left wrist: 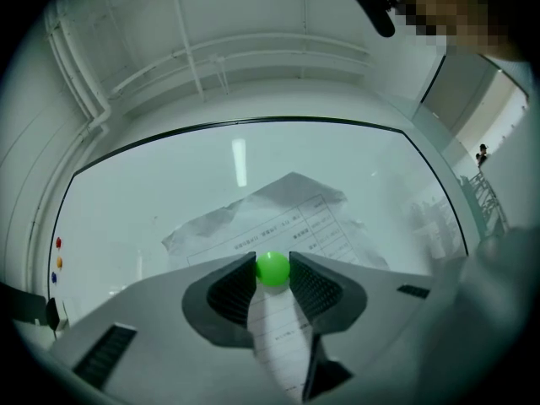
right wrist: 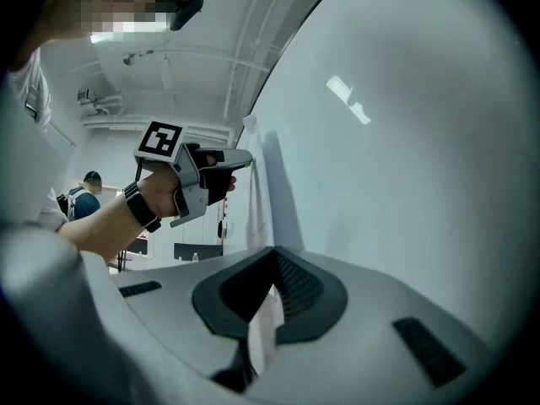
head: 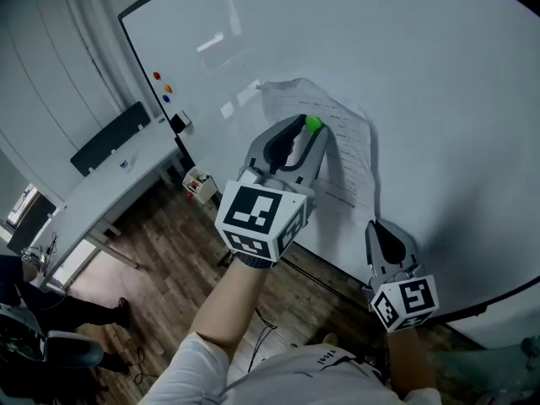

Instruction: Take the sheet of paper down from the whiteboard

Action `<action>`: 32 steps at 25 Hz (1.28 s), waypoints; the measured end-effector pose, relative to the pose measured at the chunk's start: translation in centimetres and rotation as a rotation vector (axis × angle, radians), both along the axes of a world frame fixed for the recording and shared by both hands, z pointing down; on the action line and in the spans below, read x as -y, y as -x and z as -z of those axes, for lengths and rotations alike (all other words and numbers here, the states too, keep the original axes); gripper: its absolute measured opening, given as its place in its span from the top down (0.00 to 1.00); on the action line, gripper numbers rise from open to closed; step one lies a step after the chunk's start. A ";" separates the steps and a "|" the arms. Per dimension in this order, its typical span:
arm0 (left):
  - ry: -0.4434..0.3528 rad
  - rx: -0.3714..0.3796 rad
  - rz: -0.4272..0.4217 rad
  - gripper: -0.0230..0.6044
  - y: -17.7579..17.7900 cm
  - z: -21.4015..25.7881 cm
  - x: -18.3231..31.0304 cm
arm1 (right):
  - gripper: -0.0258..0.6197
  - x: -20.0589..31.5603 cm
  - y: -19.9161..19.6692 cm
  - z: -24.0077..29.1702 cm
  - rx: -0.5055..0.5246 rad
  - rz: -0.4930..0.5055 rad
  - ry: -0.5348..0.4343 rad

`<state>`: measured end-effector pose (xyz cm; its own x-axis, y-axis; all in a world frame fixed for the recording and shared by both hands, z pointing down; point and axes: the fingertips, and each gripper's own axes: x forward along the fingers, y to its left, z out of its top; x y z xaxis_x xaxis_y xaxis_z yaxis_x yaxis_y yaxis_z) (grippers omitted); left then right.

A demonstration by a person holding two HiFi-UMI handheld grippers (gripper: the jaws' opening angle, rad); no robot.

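A crumpled printed sheet of paper (head: 337,137) lies against the whiteboard (head: 439,83). My left gripper (head: 310,126) is at the sheet's upper middle, shut on a small green round magnet (head: 313,124). In the left gripper view the green magnet (left wrist: 272,268) sits pinched between the jaws of the left gripper (left wrist: 272,265), with the paper (left wrist: 278,213) behind it. My right gripper (head: 378,226) is at the sheet's lower right corner. In the right gripper view the right gripper (right wrist: 268,292) is shut on the paper's (right wrist: 256,209) bottom edge, and the left gripper (right wrist: 207,175) shows beyond.
Red, orange and blue magnets (head: 162,88) and an eraser (head: 180,122) sit at the board's left edge. A long grey table (head: 110,188) stands to the left, with a small basket (head: 199,184) beside it. A person (head: 34,302) and a chair are at the lower left on the wood floor.
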<state>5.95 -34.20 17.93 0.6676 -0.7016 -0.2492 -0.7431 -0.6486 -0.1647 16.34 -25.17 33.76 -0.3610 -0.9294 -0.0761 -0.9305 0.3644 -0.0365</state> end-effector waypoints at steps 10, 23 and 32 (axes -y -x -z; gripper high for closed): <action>0.129 0.024 0.025 0.75 3.7 -7.9 -2.2 | 0.94 -1.2 3.0 -4.2 0.005 0.067 0.096; 0.298 0.026 0.025 0.75 7.3 -17.1 -5.7 | 0.94 -1.9 5.8 -9.9 0.047 0.062 0.290; 0.337 0.024 0.004 0.75 8.7 -18.9 -7.4 | 0.94 -2.5 7.3 -11.6 0.019 0.031 0.326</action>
